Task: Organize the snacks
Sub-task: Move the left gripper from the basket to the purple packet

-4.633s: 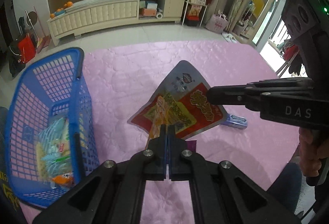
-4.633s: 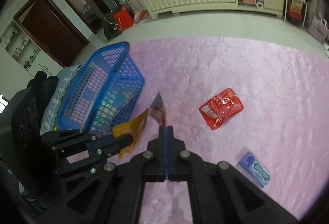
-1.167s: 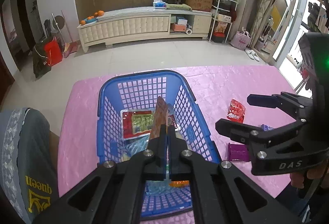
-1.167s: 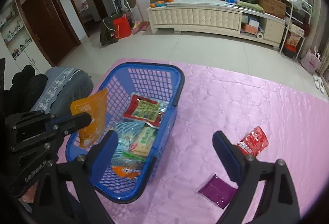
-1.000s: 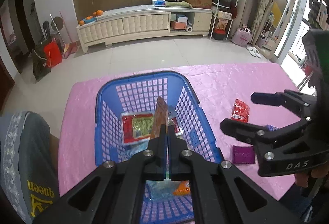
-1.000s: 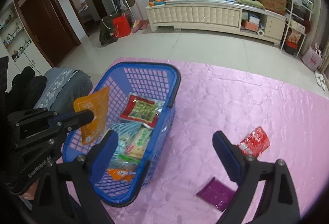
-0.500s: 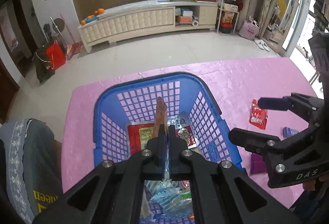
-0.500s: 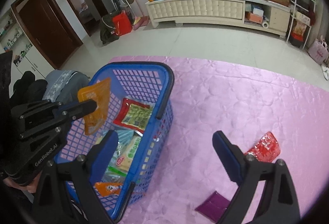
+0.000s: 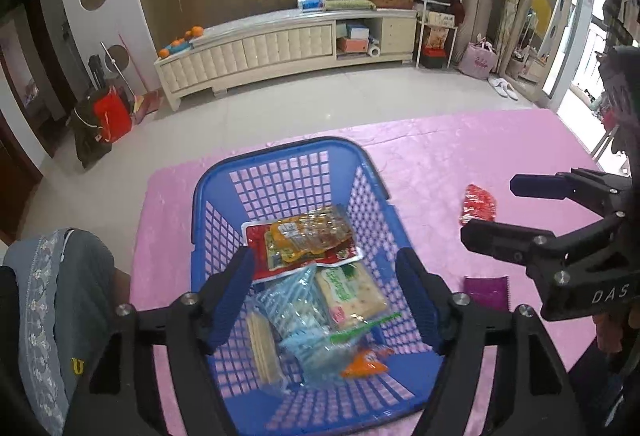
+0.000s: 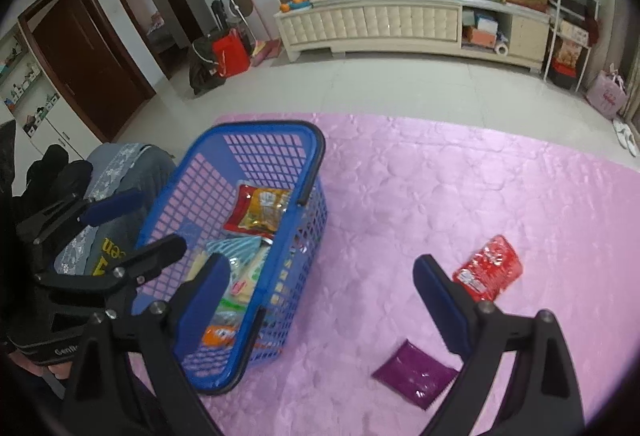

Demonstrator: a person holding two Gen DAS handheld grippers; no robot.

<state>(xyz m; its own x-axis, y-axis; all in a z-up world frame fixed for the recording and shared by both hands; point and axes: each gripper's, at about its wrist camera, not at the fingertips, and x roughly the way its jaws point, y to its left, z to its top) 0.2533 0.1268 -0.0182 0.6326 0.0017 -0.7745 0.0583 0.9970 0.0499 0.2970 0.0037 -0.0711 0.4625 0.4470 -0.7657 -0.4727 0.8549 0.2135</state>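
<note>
A blue basket (image 9: 280,152) stands on the pink table, holding several snack packets. My left gripper (image 9: 324,260) hangs over it with its jaws opening and nothing between them. An orange packet (image 9: 310,232) lies flat in the basket on top of a red one. In the right wrist view the same basket (image 10: 260,128) and orange packet (image 10: 264,210) show, with the left gripper (image 10: 160,220) above the basket's near left side. My right gripper (image 10: 320,268) is open and empty over the cloth. A red packet (image 10: 490,268) and a purple packet (image 10: 416,376) lie on the table to its right.
The pink cloth (image 9: 432,148) ends at the far edge, with tiled floor beyond. A person's grey sleeve (image 9: 52,296) is left of the basket. The right gripper (image 9: 489,207) hovers near the red packet (image 9: 478,202) and purple packet (image 9: 486,292).
My left gripper was shut on the orange packet above the basket. Its jaws have now spread and the packet lies in the basket. The right gripper stayed open.
</note>
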